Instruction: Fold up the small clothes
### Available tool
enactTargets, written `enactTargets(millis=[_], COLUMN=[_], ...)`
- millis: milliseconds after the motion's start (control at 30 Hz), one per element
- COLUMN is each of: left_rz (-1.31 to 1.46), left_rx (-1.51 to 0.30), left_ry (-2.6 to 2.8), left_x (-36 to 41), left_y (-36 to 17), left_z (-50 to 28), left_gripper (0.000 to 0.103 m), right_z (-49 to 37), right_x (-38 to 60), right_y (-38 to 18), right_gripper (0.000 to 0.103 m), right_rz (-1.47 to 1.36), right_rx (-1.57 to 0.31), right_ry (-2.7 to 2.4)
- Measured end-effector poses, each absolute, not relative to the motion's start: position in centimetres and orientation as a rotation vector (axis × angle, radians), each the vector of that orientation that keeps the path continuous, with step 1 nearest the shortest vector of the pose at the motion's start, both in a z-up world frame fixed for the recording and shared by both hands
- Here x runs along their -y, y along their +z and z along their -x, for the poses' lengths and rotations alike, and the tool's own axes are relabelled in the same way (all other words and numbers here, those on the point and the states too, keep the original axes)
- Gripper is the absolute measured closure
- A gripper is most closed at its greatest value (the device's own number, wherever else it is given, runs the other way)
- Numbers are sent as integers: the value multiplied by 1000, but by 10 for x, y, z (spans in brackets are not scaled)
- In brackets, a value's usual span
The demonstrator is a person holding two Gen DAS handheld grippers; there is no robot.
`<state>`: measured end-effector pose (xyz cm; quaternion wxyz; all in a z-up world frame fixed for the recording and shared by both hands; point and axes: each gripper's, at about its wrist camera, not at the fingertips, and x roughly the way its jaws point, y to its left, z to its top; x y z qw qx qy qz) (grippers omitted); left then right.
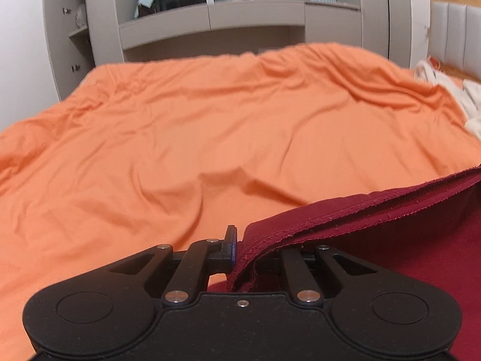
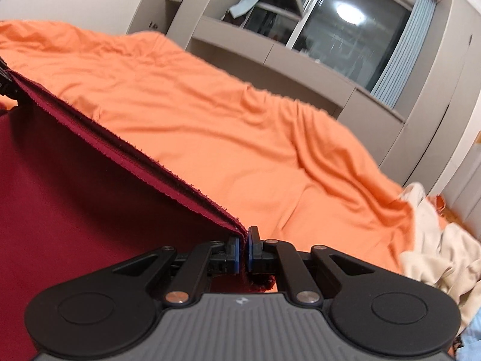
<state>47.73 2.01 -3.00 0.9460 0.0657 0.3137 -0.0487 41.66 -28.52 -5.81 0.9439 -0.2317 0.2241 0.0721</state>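
Currently a red garment (image 1: 390, 240) is held stretched above the orange bed (image 1: 210, 135), one corner clenched in the left tongs (image 1: 240, 249), the other in the right tongs (image 2: 243, 249). Spreading step, apparently; next, the cloth should be laid flat, edge kept taut.

A dark red garment (image 1: 390, 225) with a stitched, slightly frayed edge hangs stretched taut above the orange bedsheet (image 1: 180, 138).
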Motion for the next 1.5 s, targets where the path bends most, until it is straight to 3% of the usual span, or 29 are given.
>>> enactTargets(millis=[267, 300, 433, 467, 567, 633, 800, 1100, 1500], left_rz=[-107, -107, -95, -90, -70, -41, -9, -179, -1], left_rx=[-694, -696, -704, -708, -718, -713, -681, -728, -618], left_ry=[-107, -107, -99, -98, -90, -92, -88, -3, -7], left_x=[-21, -21, -23, -23, -27, -32, -40, -24, -51], left_y=[-45, -45, -46, -45, -44, -40, -30, -50, -20], left_z=[-492, -492, -493, -494, -494, -491, -481, -481, -443], left_gripper=[92, 91, 82, 80, 55, 28, 11, 8, 1], right_z=[-431, -433, -433, -433, -431, -427, -419, -424, -394], right_x=[287, 288, 291, 292, 294, 296, 302, 331, 392], right_y=[-71, -72, -68, -66, -65, -63, -61, -71, -31], right_gripper=[92, 87, 44, 42, 27, 12, 0, 0, 0], right_rz=[437, 432, 411, 409, 408, 419, 464, 445, 73], right_rx=[-507, -517, -522, -521, -522, -512, -500, -563, -605], right_ry=[159, 166, 181, 180, 178, 170, 129, 24, -67])
